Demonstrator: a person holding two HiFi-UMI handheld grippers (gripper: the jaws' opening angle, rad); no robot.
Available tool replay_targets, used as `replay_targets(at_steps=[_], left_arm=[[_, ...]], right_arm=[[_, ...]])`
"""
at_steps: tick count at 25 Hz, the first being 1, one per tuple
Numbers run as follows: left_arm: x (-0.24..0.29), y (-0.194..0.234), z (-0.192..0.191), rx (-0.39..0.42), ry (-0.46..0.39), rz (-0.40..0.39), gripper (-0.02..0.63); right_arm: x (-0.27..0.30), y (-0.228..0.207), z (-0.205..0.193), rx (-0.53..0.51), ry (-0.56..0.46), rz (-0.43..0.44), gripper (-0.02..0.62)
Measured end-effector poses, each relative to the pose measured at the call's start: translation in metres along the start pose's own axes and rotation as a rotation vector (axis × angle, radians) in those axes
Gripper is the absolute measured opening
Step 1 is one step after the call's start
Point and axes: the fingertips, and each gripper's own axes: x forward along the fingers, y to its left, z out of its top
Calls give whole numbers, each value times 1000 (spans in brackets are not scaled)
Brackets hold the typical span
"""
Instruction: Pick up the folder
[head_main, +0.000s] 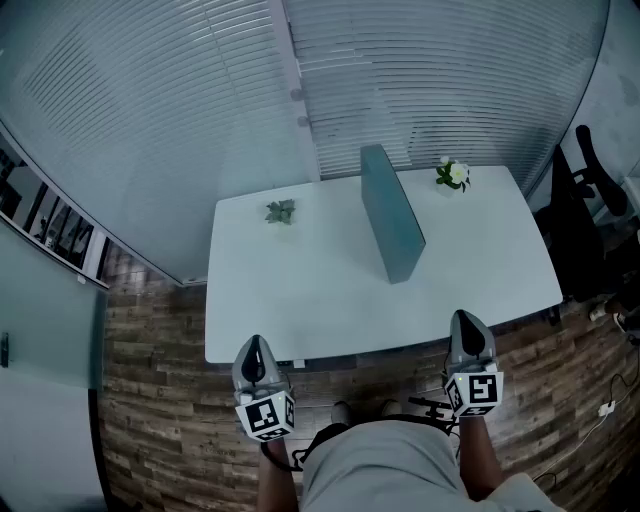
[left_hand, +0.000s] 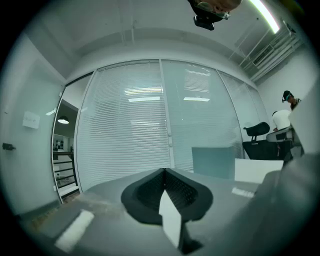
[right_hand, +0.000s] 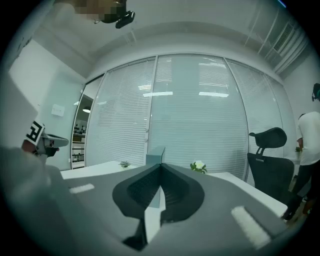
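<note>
Unlike left's, right gripper view shows flowers (right_hand: 198, 166) nr folder (right_hand: 155, 156).

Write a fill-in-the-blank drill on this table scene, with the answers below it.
1. The folder stands ___, not flat, on the table.
2. In the head view, the white flowers sit to the folder's ___.
3. The left tongs and right tongs are both ___ and empty.

Answers: upright; right; shut
</note>
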Motion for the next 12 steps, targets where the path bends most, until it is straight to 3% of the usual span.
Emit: replay_targets(at_steps=[12], left_arm=[[5, 2, -6, 2, 13, -1, 6]], right_arm=[[2, -3, 6, 19, -41, -5, 0]])
